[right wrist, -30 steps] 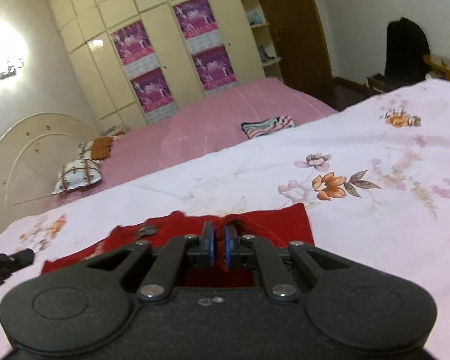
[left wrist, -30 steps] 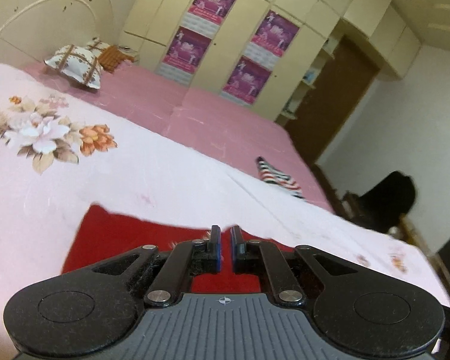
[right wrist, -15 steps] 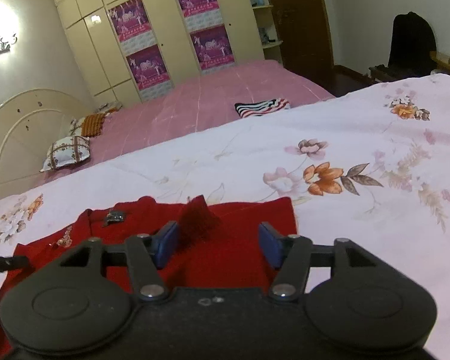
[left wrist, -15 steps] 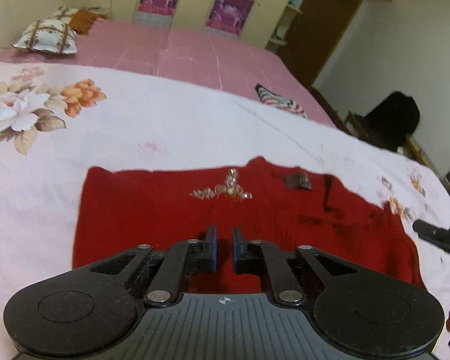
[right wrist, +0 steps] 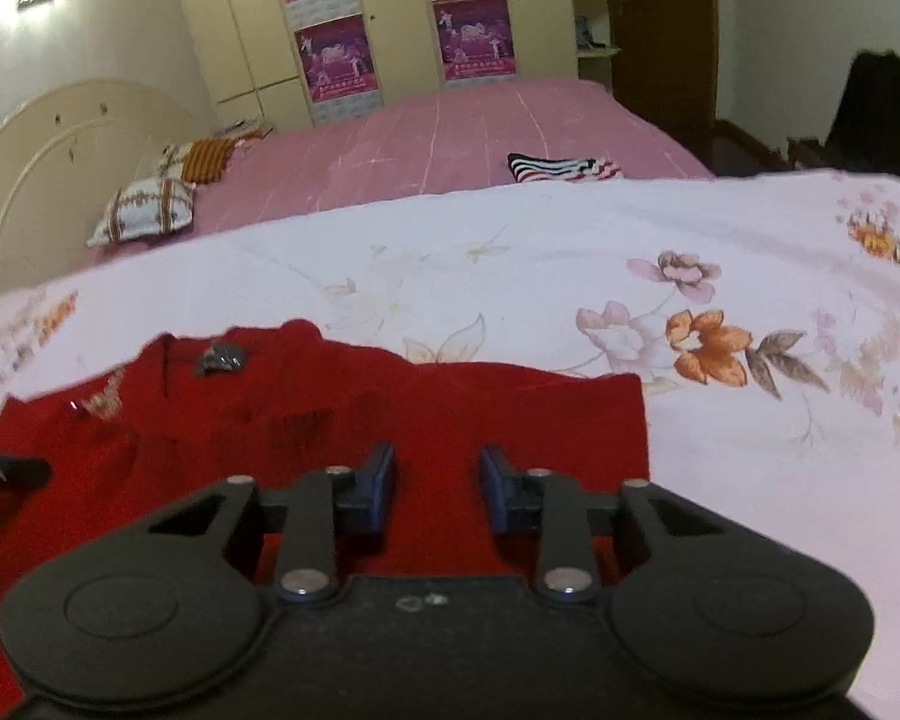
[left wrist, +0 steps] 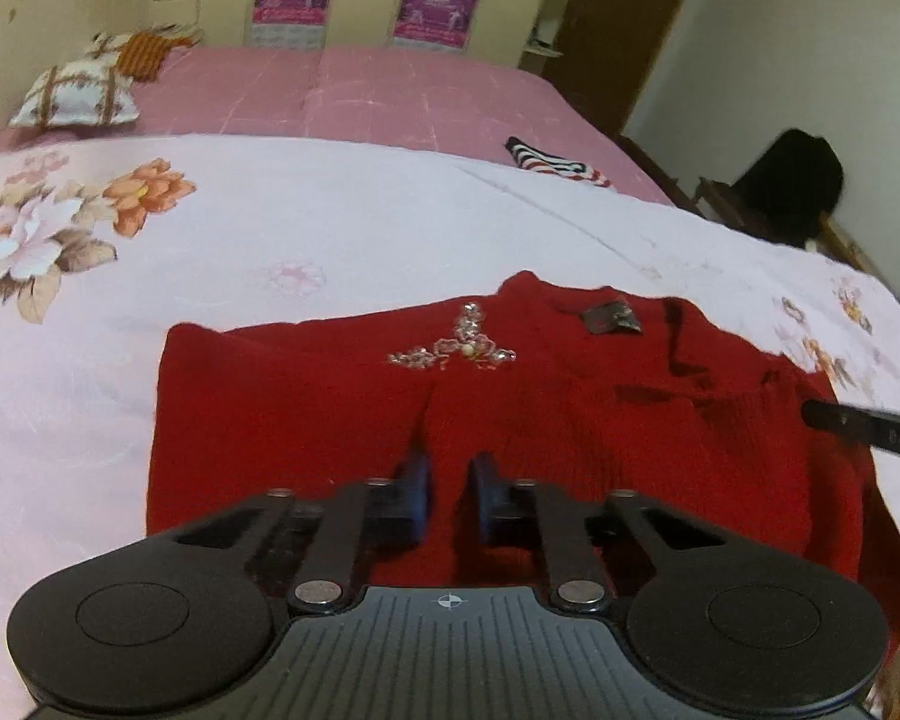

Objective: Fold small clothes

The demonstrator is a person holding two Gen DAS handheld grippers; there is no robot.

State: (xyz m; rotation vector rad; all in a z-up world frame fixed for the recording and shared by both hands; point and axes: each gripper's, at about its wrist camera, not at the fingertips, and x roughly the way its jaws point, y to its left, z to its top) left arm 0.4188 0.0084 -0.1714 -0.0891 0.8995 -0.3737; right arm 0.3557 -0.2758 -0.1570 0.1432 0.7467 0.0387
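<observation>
A red knitted sweater [left wrist: 306, 408] lies flat on the white flowered sheet [left wrist: 330, 228], with a beaded ornament [left wrist: 453, 351] and a dark label [left wrist: 609, 318] near its neck. My left gripper [left wrist: 450, 468] hovers over the sweater's near edge. Its jaws are closing to a narrow gap, and cloth shows through the gap without being pinched. My right gripper [right wrist: 437, 468] stands over the sweater [right wrist: 510, 420] near its right side. Its jaws are wide apart and closing, with nothing between them. Each view catches a finger of the other gripper at its edge.
A folded striped garment [left wrist: 555, 162] lies on the pink bedspread [left wrist: 360, 96] beyond the sheet. Pillows [left wrist: 75, 99] rest by the headboard at the far left. A dark bag on a chair [left wrist: 792, 186] stands off the bed's right side.
Both grippers let go of the red sweater, which now lies flat. Both views have tipped down over it. The right jaws opened wide, then narrowed somewhat.
</observation>
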